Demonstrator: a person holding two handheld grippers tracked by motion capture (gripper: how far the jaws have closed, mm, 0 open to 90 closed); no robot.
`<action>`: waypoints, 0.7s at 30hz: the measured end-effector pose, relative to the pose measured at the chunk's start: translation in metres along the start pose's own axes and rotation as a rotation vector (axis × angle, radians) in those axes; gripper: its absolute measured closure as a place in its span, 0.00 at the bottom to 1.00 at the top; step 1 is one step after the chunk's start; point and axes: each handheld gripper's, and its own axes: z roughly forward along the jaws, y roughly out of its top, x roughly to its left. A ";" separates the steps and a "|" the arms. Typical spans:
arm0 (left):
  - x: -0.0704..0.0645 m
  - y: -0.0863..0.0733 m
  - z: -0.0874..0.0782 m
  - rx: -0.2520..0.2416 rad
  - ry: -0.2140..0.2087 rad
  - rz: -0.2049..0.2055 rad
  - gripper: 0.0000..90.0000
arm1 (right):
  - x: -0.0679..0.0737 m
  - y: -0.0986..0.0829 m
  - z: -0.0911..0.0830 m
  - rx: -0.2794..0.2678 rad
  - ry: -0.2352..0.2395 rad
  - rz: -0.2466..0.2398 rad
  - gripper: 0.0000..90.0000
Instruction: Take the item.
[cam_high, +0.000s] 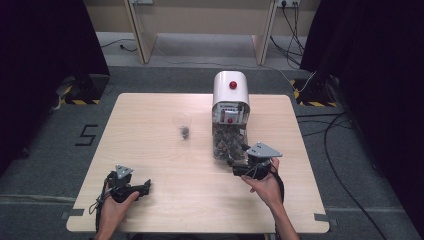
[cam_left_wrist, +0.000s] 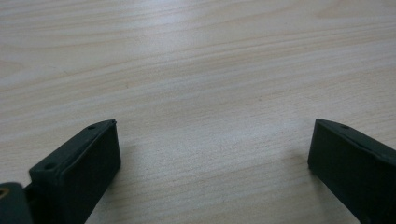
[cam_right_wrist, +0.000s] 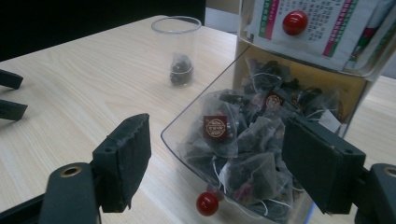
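Note:
A white tea-bag dispenser (cam_high: 231, 92) with a red knob stands at the table's middle right. Its clear drawer (cam_high: 226, 144) is pulled out and full of pyramid tea bags (cam_right_wrist: 243, 140). My right gripper (cam_right_wrist: 219, 140) is open, its jaws on either side of the drawer's front, just above the drawer's red knob (cam_right_wrist: 207, 204). In the high view the right gripper (cam_high: 243, 159) sits at the drawer's near end. A clear plastic cup (cam_high: 183, 125) holding one tea bag (cam_right_wrist: 180, 70) stands left of the dispenser. My left gripper (cam_high: 146, 187) rests open near the front left, over bare wood (cam_left_wrist: 212, 135).
The light wooden table (cam_high: 165, 165) has bare room between the two grippers and around the cup (cam_right_wrist: 176, 46). Dark curtains flank the table, and cables run over the floor at the right (cam_high: 335, 140). The left gripper's jaws (cam_right_wrist: 10, 95) show far left in the right gripper view.

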 end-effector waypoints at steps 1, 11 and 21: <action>0.000 0.000 0.000 0.000 0.000 0.000 0.02 | 0.000 0.000 0.000 0.000 0.000 0.000 0.28; 0.000 -0.001 0.000 -0.004 0.001 -0.005 0.02 | -0.002 -0.004 -0.014 -0.009 -0.015 0.004 0.26; 0.000 -0.001 -0.001 -0.001 0.002 -0.004 0.02 | -0.005 -0.016 -0.023 0.002 -0.025 0.013 0.25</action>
